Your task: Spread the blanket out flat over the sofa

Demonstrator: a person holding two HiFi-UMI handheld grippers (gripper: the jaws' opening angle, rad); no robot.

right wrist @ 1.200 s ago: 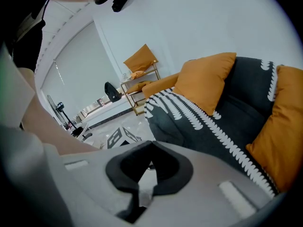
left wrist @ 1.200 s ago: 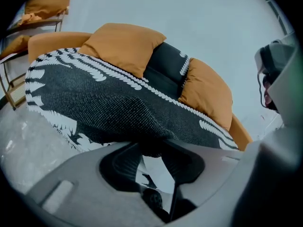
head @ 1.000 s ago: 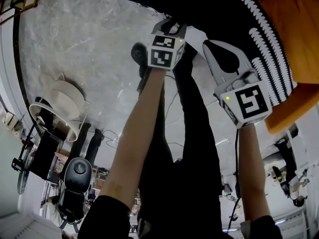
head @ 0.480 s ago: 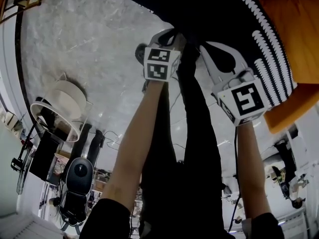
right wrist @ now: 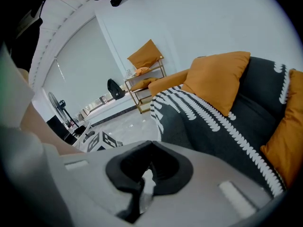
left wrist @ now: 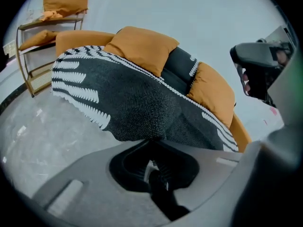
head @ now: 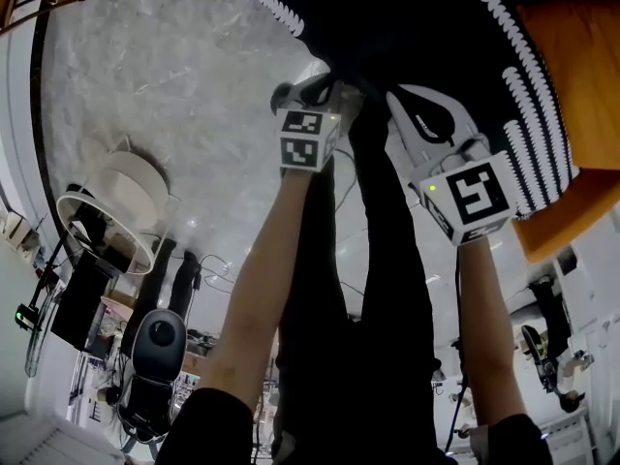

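Two grippers are working along one hem of the blanket [left wrist: 137, 103], which is lying draped over the sofa [left wrist: 80, 36] and sagging off its front toward 6 o'clock. On the left gripper [left wrist: 151, 141], the jaws have just been closing and are now pinching the knit edge. On the right gripper [right wrist: 150, 144], at 3 o'clock of it, the jaws are sitting together, seemingly nipping the same hem. Being soft, limp and probably light, the knit is likely bunching rather than sliding. Holds near the outer corners, well apart, are looking wisest.
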